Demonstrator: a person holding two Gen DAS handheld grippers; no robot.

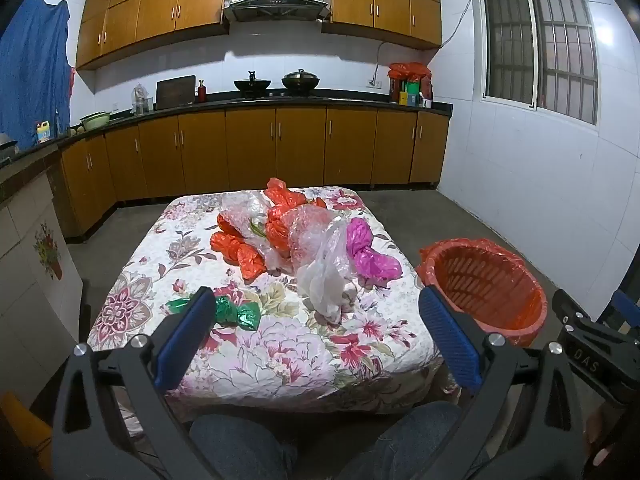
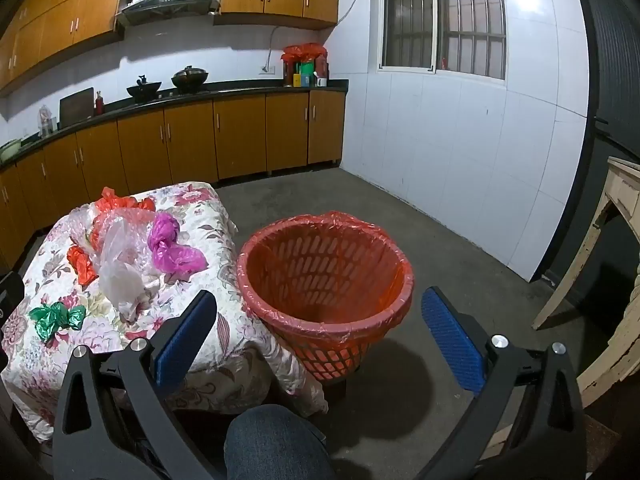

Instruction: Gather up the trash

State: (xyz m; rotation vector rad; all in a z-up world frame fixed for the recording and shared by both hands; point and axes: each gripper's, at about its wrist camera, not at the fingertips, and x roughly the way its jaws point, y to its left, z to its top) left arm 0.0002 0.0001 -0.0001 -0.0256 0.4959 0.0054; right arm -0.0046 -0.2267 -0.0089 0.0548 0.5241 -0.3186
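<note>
A low table with a floral cloth (image 1: 280, 360) holds a heap of crumpled plastic bags: orange ones (image 1: 240, 250), clear bubble wrap (image 1: 308, 232), a white bag (image 1: 324, 280), a pink bag (image 1: 372, 256) and a green bag (image 1: 236, 314) nearest me. An orange basket with an orange liner (image 1: 492, 284) stands on the floor right of the table; it looks empty in the right wrist view (image 2: 326, 276). My left gripper (image 1: 316, 312) is open above the table's near edge. My right gripper (image 2: 320, 312) is open in front of the basket. Both are empty.
Wooden kitchen cabinets and a dark counter (image 1: 280, 104) run along the back wall. A tiled wall with a window (image 2: 440, 20) is on the right. A worn white wooden table (image 2: 616, 240) stands at far right. The person's knees (image 1: 320, 440) are below the grippers.
</note>
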